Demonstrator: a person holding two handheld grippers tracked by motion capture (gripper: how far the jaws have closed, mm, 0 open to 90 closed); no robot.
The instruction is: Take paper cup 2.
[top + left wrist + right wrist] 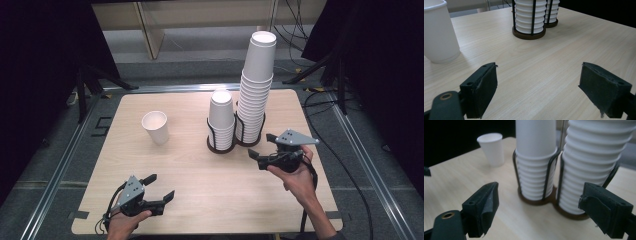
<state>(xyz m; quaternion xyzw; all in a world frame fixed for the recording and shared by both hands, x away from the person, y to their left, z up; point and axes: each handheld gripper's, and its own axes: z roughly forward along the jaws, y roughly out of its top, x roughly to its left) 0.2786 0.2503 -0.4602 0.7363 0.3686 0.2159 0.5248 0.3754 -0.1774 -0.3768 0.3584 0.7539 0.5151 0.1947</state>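
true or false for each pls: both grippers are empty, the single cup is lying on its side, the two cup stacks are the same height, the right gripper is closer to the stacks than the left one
1. Both grippers are empty. True: the left gripper and the right gripper both have their fingers apart with nothing between them.
2. The single cup is lying on its side. False: it stands upright on the table, mouth up.
3. The two stacks are the same height. False: the tall stack rises well above the short stack.
4. The right gripper is closer to the stacks than the left one. True: it hangs just in front of the holders, while the left gripper is near the table's front edge.
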